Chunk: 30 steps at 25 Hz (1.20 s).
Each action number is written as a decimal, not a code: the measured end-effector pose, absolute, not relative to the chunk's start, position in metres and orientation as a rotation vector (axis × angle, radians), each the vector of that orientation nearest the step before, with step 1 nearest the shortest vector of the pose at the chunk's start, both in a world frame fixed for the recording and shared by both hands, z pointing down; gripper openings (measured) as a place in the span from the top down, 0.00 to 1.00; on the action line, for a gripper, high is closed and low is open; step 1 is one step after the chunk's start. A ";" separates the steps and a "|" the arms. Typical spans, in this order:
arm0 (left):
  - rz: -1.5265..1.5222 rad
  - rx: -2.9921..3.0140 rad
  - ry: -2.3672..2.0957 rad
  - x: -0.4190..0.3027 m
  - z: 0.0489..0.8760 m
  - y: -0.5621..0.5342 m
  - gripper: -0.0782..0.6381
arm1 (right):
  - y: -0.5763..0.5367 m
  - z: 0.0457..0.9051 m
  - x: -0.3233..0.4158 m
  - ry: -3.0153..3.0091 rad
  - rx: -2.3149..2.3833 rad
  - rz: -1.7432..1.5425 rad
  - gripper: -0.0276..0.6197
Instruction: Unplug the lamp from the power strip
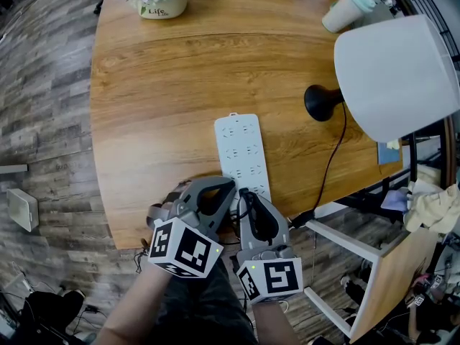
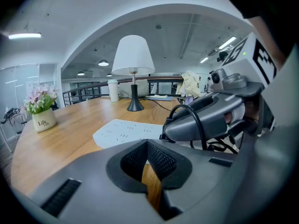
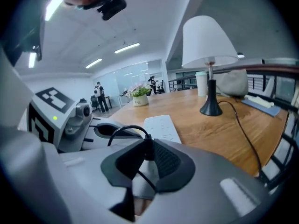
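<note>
Unplugging begun, not finished — right gripper (image 1: 246, 194) clamps the black plug (image 3: 146, 149) at the power strip's (image 1: 241, 146) 6 o'clock end, apparently not yet pulled; left gripper (image 2: 147, 144) closed, empty; lamp (image 1: 395, 77) at 2 o'clock.

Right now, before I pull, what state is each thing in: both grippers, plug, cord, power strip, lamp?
left gripper: jaws together, nothing between them.
right gripper: shut on the plug.
plug: gripped at the power strip's near end; whether it is seated in a socket, cannot tell.
cord: slack.
power strip: lying flat, visible sockets empty.
lamp: upright; lit or not, cannot tell.
</note>
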State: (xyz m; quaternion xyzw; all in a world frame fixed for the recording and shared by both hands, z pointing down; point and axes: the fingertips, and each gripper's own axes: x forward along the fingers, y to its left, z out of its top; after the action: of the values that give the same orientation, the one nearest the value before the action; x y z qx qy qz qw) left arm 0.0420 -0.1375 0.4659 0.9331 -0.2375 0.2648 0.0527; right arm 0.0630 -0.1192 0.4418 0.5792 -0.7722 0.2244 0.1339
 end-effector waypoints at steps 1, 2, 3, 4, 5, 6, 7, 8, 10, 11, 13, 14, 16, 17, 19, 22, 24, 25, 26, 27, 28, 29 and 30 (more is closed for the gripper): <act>0.804 2.836 -0.722 0.042 0.466 -0.137 0.90 | -0.120 0.442 0.065 -2.251 1.695 0.700 0.85; 0.803 2.836 -0.722 0.042 0.466 -0.138 0.90 | -0.120 0.442 0.066 -2.257 1.705 0.730 0.85; 0.802 2.835 -0.722 0.041 0.466 -0.138 0.90 | -0.120 0.442 0.066 -2.257 1.708 0.737 0.85; 0.802 2.834 -0.723 0.042 0.466 -0.138 0.90 | -0.120 0.442 0.066 -2.251 1.705 0.719 0.85; 0.802 2.834 -0.724 0.042 0.466 -0.138 0.90 | -0.120 0.441 0.064 -2.238 1.694 0.675 0.85; 0.803 2.834 -0.725 0.042 0.466 -0.138 0.90 | -0.120 0.441 0.062 -2.220 1.675 0.610 0.86; 0.803 2.834 -0.728 0.042 0.466 -0.139 0.90 | -0.120 0.440 0.059 -2.199 1.651 0.540 0.85; 0.803 2.833 -0.730 0.042 0.466 -0.139 0.90 | -0.120 0.440 0.056 -2.179 1.627 0.477 0.85; 0.802 2.829 -0.733 0.043 0.466 -0.139 0.90 | -0.119 0.439 0.051 -2.142 1.579 0.374 0.85; 0.802 2.827 -0.735 0.043 0.466 -0.138 0.90 | -0.119 0.439 0.049 -2.121 1.553 0.327 0.85; 0.800 2.823 -0.736 0.043 0.467 -0.138 0.90 | -0.116 0.441 0.046 -2.074 1.510 0.253 0.85; 0.798 2.823 -0.736 0.043 0.467 -0.138 0.90 | -0.115 0.442 0.045 -2.062 1.507 0.242 0.85; 0.790 2.822 -0.732 0.043 0.467 -0.138 0.90 | -0.115 0.442 0.046 -2.088 1.541 0.300 0.85; 0.785 2.819 -0.729 0.043 0.467 -0.138 0.90 | -0.116 0.441 0.047 -2.121 1.576 0.363 0.85; 0.780 2.815 -0.723 0.042 0.467 -0.138 0.90 | -0.118 0.434 0.055 -2.207 1.661 0.489 0.85; 0.776 2.814 -0.720 0.042 0.466 -0.139 0.90 | -0.122 0.423 0.072 -2.259 1.756 0.583 0.85; 0.777 2.811 -0.725 0.041 0.466 -0.138 0.90 | -0.123 0.424 0.080 -2.244 1.763 0.589 0.85; 0.779 2.810 -0.727 0.040 0.466 -0.138 0.90 | -0.122 0.425 0.083 -2.240 1.766 0.599 0.85; 0.780 2.811 -0.728 0.040 0.466 -0.138 0.90 | -0.121 0.426 0.086 -2.240 1.771 0.613 0.85; 0.780 2.812 -0.728 0.041 0.466 -0.139 0.90 | -0.119 0.426 0.087 -2.241 1.775 0.628 0.85; 0.778 2.813 -0.727 0.041 0.466 -0.139 0.90 | -0.118 0.426 0.087 -2.244 1.777 0.639 0.85; 0.777 2.814 -0.725 0.041 0.466 -0.139 0.90 | -0.118 0.426 0.087 -2.247 1.777 0.647 0.85; 0.778 2.815 -0.723 0.041 0.466 -0.139 0.90 | -0.117 0.426 0.086 -2.249 1.775 0.651 0.85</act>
State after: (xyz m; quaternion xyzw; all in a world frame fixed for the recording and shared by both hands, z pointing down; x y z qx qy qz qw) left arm 0.0413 -0.1394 0.4657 0.9335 -0.2396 0.2582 0.0665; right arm 0.0858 -0.1170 0.4258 0.6010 -0.7615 0.2205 0.1013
